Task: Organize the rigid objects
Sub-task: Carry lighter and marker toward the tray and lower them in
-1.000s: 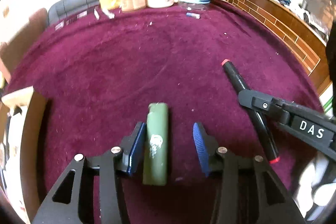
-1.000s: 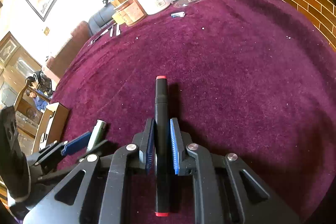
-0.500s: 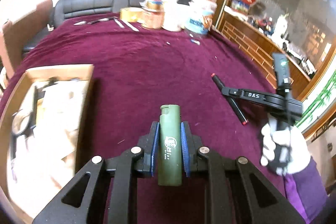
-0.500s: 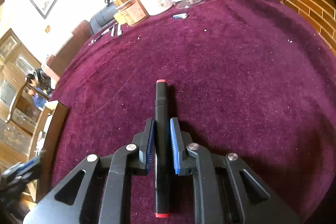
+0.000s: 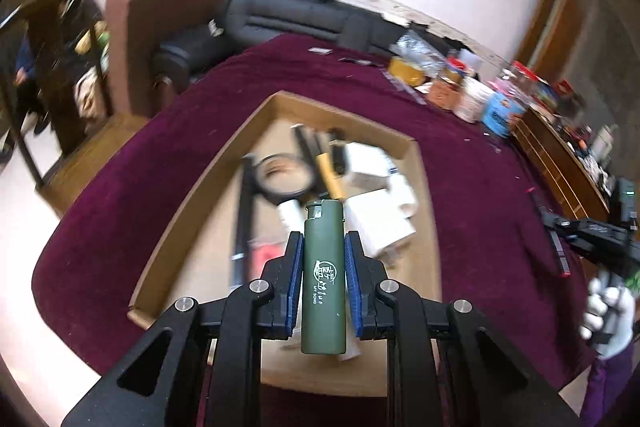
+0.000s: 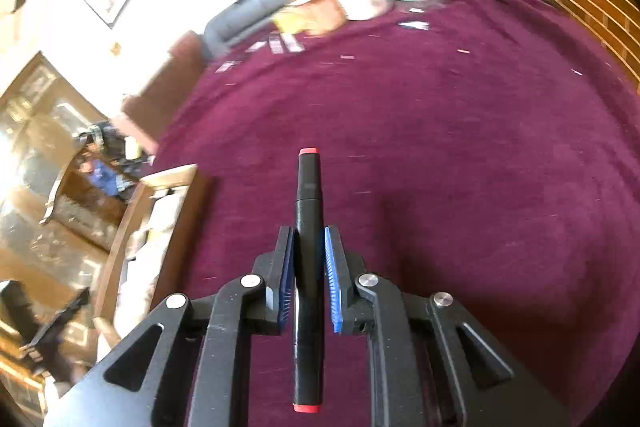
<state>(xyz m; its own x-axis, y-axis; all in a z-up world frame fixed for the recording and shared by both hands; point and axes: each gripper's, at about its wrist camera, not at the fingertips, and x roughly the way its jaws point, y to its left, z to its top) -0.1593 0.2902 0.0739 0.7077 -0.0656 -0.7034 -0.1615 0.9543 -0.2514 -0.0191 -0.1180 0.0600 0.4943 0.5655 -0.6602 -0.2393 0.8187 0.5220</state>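
blurrily, box [image 5: 416, 163] contents (indistinct) under lighter [image 5: 323, 279].

The tray [image 5: 420, 163] sat on the worktop [image 5: 200, 131], full of bits, with the lighter [image 5: 323, 275] held above its near end. Jars [image 5: 472, 99] stood at the far edge, and the marker [image 6: 308, 267] was off to the tray's right.

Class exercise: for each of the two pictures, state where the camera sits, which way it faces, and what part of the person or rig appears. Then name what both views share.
Left wrist: sits behind the left tongs, looking down into the wooden box; they grip a green lighter; a white-gloved hand shows at right.
Right wrist: sits behind the right tongs, facing across the maroon tablecloth; they grip a black marker.
Shared: tablecloth, box, far-edge jars.
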